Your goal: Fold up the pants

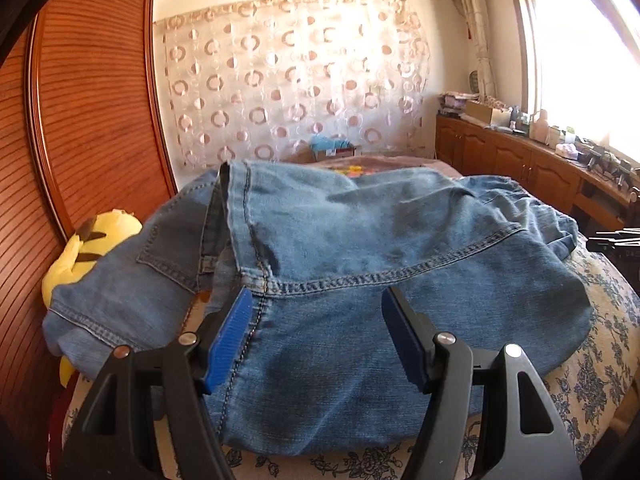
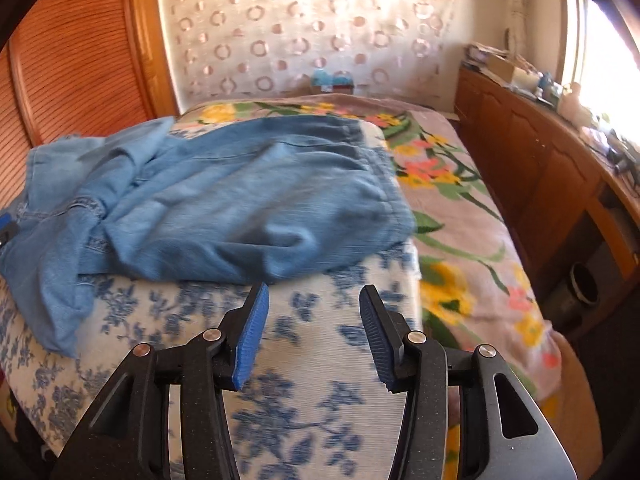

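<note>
Where the blue-and-white floral cover (image 2: pixel 304 420) ends along its right edge, a pink flowered blanket (image 2: pixel 472 216) carries on to the side of the bed, and beyond that drops a narrow gap before a run of wooden cabinets (image 2: pixel 532 184). The jeans (image 2: pixel 240 204) lie bunched across the far and left part of the cover, their near hem just ahead of the right gripper (image 2: pixel 314 312), whose blue pads stand apart over bare cover with nothing between them. In the left wrist view the left gripper (image 1: pixel 318 320) hangs low over the denim (image 1: pixel 360 272) with its jaws spread wide, a seam running just inside the left pad; the cloth lies under the pads, not pinched by them. To the left the jeans spill toward a slatted wooden panel (image 1: pixel 88 112), with a yellow plush toy (image 1: pixel 96 240) wedged against it, partly under the fabric. At the head of the bed a small cardboard box (image 1: pixel 334 151) holds something light blue, too small to identify. The cabinet top (image 1: pixel 520 128) is crowded with boxes and bottles.
</note>
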The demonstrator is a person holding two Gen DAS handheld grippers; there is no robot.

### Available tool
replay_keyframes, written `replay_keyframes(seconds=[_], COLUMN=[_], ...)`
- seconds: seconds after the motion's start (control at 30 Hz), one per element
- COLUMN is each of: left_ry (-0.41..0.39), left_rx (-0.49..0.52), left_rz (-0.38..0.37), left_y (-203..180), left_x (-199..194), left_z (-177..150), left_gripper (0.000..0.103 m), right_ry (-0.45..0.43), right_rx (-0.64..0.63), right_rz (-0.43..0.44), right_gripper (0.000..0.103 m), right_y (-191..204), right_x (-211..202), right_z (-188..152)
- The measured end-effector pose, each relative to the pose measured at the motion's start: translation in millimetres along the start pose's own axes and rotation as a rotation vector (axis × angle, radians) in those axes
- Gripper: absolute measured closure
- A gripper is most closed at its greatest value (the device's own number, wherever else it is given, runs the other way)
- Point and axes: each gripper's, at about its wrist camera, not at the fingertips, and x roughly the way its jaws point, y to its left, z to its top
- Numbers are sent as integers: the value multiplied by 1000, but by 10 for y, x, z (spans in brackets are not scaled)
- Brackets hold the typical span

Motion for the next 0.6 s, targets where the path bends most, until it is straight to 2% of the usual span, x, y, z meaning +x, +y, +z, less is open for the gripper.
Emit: replay_keyframes(seconds=[0.13, 0.23, 0.3, 0.43, 0.6], left_ry=[-4, 14, 25, 25, -3], left_rx=[24, 50, 22, 15, 44], left_rz=[-67, -54, -114, -155, -182], left_y=[-75, -173, -190, -249, -378], left_x=[-22, 1, -19, -111, -228], left_z=[-52, -30, 61, 223, 405], left_gripper=[36, 36, 36, 36, 36], right_ry=[-15, -11, -1, 40, 48], right_rx=[11, 10, 10, 69, 89], right_rz=[-17, -36, -47, -10, -19], right_gripper=[55, 55, 55, 55, 55], right_y=[-127, -187, -195, -292, -357], right_x=[7, 50, 72, 157, 239], right_z=[58, 134, 175, 314, 433])
